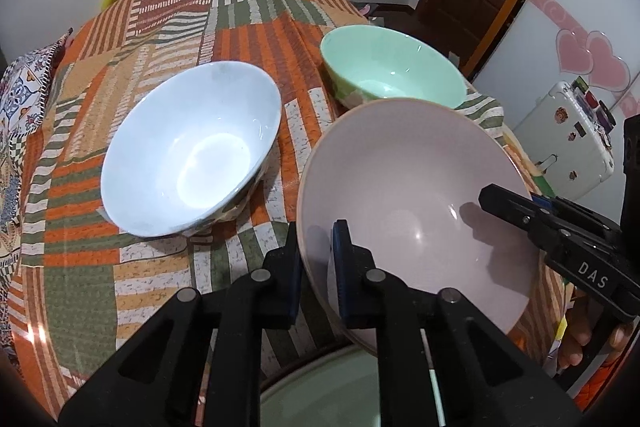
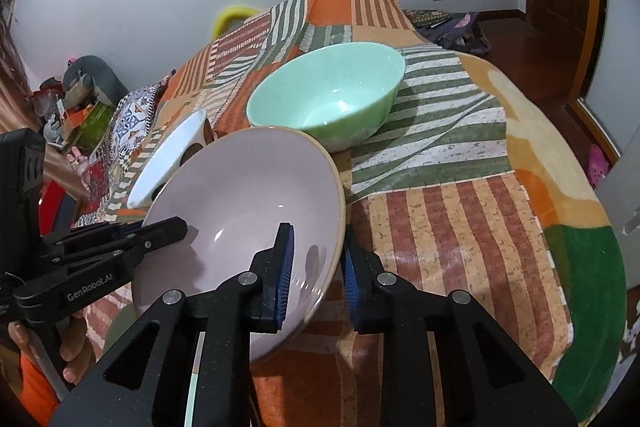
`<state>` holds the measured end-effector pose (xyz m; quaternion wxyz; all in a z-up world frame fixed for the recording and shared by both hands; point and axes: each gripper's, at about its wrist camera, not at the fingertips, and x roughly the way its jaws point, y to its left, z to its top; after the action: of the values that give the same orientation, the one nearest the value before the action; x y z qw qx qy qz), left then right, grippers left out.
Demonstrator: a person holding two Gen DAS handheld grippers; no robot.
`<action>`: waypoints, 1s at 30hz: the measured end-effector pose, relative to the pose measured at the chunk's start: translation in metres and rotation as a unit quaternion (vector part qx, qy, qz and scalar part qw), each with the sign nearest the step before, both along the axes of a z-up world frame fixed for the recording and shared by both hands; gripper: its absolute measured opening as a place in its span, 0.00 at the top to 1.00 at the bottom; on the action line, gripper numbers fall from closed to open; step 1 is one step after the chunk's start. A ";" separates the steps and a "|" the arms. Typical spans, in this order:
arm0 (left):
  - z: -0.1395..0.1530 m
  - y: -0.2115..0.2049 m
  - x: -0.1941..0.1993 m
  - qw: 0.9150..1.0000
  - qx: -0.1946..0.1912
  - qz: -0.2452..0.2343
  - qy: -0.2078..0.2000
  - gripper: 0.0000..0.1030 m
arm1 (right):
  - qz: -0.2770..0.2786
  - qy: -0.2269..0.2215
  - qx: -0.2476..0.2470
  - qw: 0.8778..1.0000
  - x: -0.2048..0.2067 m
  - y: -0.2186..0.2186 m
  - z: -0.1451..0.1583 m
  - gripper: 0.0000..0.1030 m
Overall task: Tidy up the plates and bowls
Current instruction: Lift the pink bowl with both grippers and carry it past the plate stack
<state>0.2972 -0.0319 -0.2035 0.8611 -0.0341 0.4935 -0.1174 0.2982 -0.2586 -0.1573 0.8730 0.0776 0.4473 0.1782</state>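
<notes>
- The desk point(image 2: 460, 163), draped in a striped orange, green and cream patchwork cloth, is carrying all the crockery that the task concerns.
- The large pale pink glazed ceramic bowl point(image 1: 416, 187) is being held tilted above the near edge of the desk, nearest the cameras, with one gripper on each side of its rim.
- The left gripper point(image 1: 318, 267) is straddling the near-left rim, one blue pad inside the bowl and one outside; its jaws are looking clenched on the wall.
- The right gripper point(image 2: 318, 275) is straddling the opposite rim, but a gap is showing at the outer pad, so I cannot tell whether its jaws are biting or merely bracketing the rim.
- The white glazed ceramic bowl point(image 1: 192, 151) is sitting on the cloth to the left, close beside the pink one, apparently apart from it.
- The mint green glazed ceramic bowl point(image 2: 328, 99) is resting further back, behind the pink bowl's far rim.
- A pale green glazed plate point(image 1: 332, 391) is showing partly below the pink bowl, at the bottom of the left wrist view.
- Judging from this, the step in hand is carrying the pink bowl towards a stacking place.
- The next move is likely calling for levelling the bowl, centring it over its target, and lowering both sides together before either grip loosens.
</notes>
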 end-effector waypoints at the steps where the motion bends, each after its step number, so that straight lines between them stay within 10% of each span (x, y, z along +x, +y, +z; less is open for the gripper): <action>1: 0.004 0.000 -0.003 1.000 -0.001 0.000 -0.003 0.87 | -0.001 -0.002 0.001 1.000 -0.001 0.000 0.002 0.80; 30: 0.103 0.044 -0.111 0.993 -0.011 0.039 -0.112 0.87 | 0.044 -0.085 0.015 0.995 -0.060 0.043 0.070 0.77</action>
<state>0.1859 0.0124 -0.1003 0.9146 -0.0495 0.3907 -0.0923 0.2385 -0.2159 -0.0876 0.8981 0.0559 0.3713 0.2288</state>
